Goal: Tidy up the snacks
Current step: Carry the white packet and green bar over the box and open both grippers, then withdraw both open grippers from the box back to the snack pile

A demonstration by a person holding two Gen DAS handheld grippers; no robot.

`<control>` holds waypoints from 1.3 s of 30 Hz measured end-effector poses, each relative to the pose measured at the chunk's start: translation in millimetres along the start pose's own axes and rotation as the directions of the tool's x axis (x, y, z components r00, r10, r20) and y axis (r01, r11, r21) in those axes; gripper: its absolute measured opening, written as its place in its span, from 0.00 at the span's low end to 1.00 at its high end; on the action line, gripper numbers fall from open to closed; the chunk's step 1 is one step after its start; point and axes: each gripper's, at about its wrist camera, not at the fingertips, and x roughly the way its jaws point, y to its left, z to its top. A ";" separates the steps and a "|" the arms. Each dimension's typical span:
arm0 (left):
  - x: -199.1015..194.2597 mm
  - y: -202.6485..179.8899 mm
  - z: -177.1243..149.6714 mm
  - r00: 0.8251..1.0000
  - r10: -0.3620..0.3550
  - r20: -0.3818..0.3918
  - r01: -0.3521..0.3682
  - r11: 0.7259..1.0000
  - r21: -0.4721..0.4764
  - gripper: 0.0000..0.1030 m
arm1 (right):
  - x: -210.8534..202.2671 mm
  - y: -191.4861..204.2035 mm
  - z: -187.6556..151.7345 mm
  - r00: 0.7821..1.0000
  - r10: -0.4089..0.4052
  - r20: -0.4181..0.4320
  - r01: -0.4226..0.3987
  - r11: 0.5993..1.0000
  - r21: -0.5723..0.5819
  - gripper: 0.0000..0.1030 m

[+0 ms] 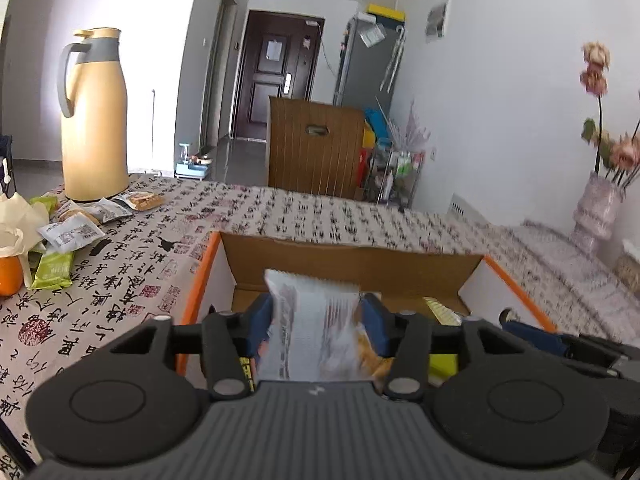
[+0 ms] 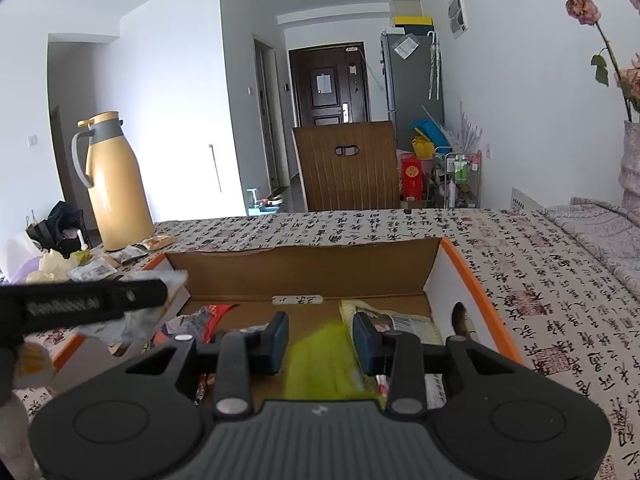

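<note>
An open cardboard box (image 1: pixel 360 256) with orange edges stands on the patterned tablecloth. My left gripper (image 1: pixel 316 320) hovers over it with a white snack packet (image 1: pixel 316 332) between its blue pads. The packet looks smeared while the gripper is sharp, and the jaws stand as wide as the packet. My right gripper (image 2: pixel 320 336) is above the same box (image 2: pixel 304 272); a green packet (image 2: pixel 320 364) shows as a blurred streak between and below its parted pads. Several packets (image 2: pixel 200 320) lie on the box floor. The left gripper's finger (image 2: pixel 100 300) shows at the left of the right wrist view.
Loose snack packets (image 1: pixel 72 232) lie in a pile at the left beside a tall yellow thermos (image 1: pixel 94 120) and an orange (image 1: pixel 8 276). A vase with flowers (image 1: pixel 596 208) stands at the right. A wooden chair back (image 2: pixel 348 164) rises beyond the table's far edge.
</note>
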 end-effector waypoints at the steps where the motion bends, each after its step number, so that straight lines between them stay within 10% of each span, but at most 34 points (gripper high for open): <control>1: -2.9 0.3 0.6 1.000 0.010 0.014 -0.010 1.000 -0.006 0.76 | -1.6 -1.0 0.8 1.000 -0.002 0.006 0.002 1.000 0.004 0.48; 3: -10.3 1.5 1.5 0.997 0.041 0.059 -0.040 0.999 -0.018 1.00 | -4.7 -3.5 1.1 1.000 -0.012 0.016 0.012 1.000 0.015 0.92; 5: -14.6 1.6 3.3 0.996 0.042 0.076 -0.041 0.999 -0.019 1.00 | -6.9 -5.1 0.2 0.999 -0.034 0.030 0.034 0.999 0.017 1.00; 39: -101.7 -2.6 -0.7 0.993 -0.006 0.116 0.006 1.000 0.001 1.00 | -88.8 -1.5 -2.2 0.994 -0.068 0.082 0.068 0.998 -0.001 1.00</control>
